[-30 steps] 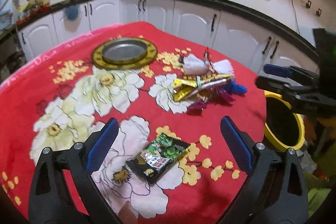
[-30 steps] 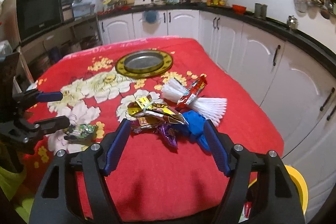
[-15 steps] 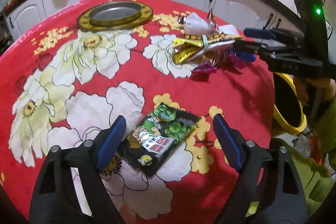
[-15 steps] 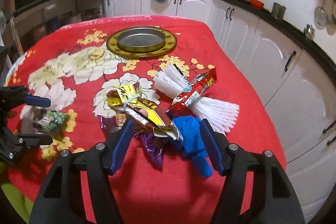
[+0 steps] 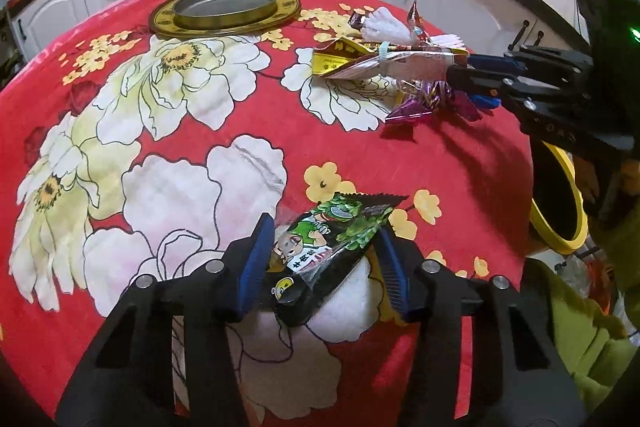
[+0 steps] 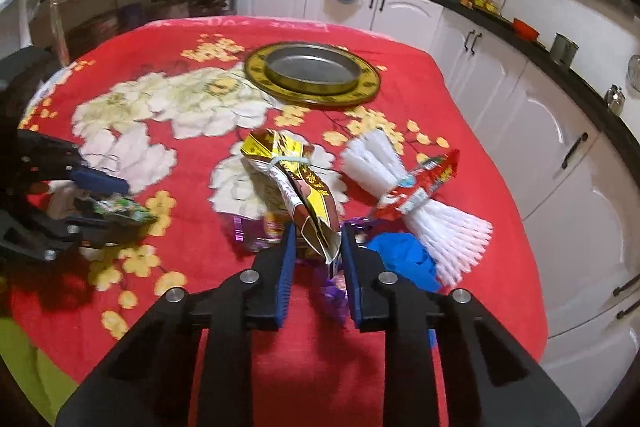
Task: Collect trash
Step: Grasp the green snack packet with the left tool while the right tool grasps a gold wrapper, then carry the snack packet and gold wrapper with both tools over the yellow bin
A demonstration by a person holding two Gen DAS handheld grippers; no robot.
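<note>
Little legible txt. Green/black snack packet (image 5: 332,251) has cartoon figures and a red band w/ white East Asian characters, too warped to read, plus a round yellow logo near its lower end, not readable. Yellow/brown wrapper (image 6: 296,183) carries dark printed characters on the yellow panel, unreadable. Red wrapper (image 6: 420,187) across the white plastic bundle (image 6: 404,187) has white lettering and a pale oval label, blurred. Gold rim of the round tray (image 6: 312,71) shows repeating dark marks, maybe script or ornament, can't tell. No nos. or signs legible elsewhere
</note>
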